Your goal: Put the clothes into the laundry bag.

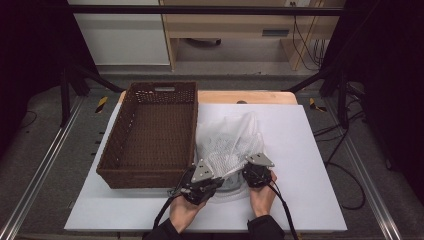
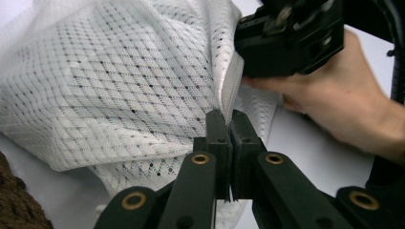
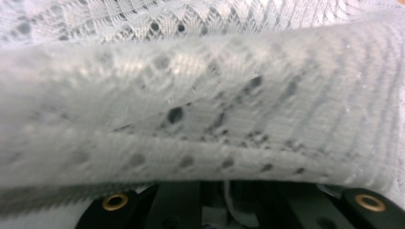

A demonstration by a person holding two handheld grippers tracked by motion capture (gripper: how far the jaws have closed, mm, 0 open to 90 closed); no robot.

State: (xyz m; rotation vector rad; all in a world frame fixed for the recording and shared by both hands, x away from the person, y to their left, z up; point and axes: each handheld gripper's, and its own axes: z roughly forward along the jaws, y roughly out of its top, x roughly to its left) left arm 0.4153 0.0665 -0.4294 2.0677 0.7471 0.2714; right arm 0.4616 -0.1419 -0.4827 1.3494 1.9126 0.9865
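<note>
The basket (image 1: 150, 137) walls off the left half of the board (image 1: 310, 165), its right wall touching the mesh bag (image 1: 230, 140). Right of the bag the board lies bare to its edge, open for a hand. The near strip is taken by both grippers, left (image 1: 200, 182) and right (image 1: 256, 172).

White mesh laundry bag (image 1: 231, 142), crumpled and puffed up, lies on the white surface (image 1: 310, 165) just beside the brown wicker basket (image 1: 150, 135). Its near edge, a flat woven band, is pinched in my jaws on both sides.
</note>
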